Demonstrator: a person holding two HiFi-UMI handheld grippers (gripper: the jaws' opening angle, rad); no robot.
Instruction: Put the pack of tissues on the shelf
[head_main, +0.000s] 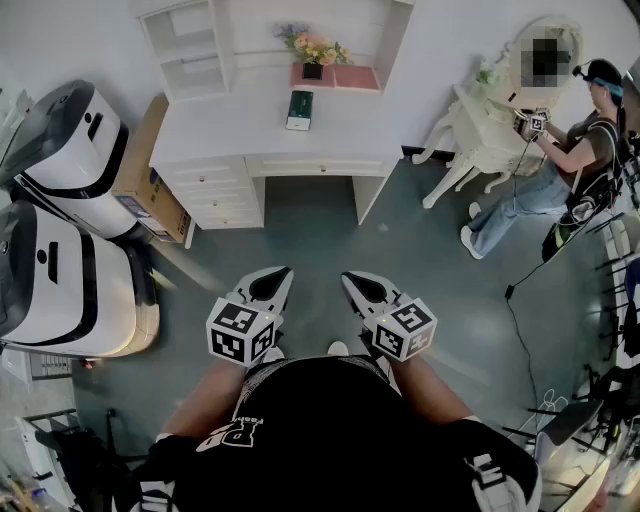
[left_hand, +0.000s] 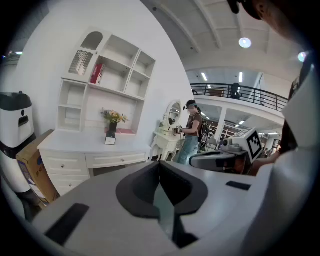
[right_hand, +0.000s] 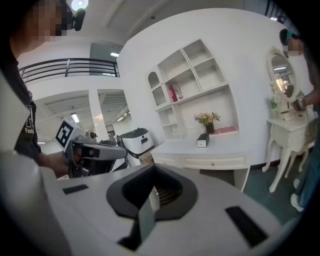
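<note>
Held low and close to the body, jaws pressed together on nothing: left hand-held gripper and right hand-held gripper, well apart from the far bench, apparently waiting for the approach. Lying on that bench below the shelf, just near of the flowers and untouched: pack of tissues, small, boxy, dark-topped with white sides.

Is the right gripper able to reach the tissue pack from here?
Probably not yet: the right gripper is shut and well short of the tissue pack on the desk; only floor lies between.
</note>
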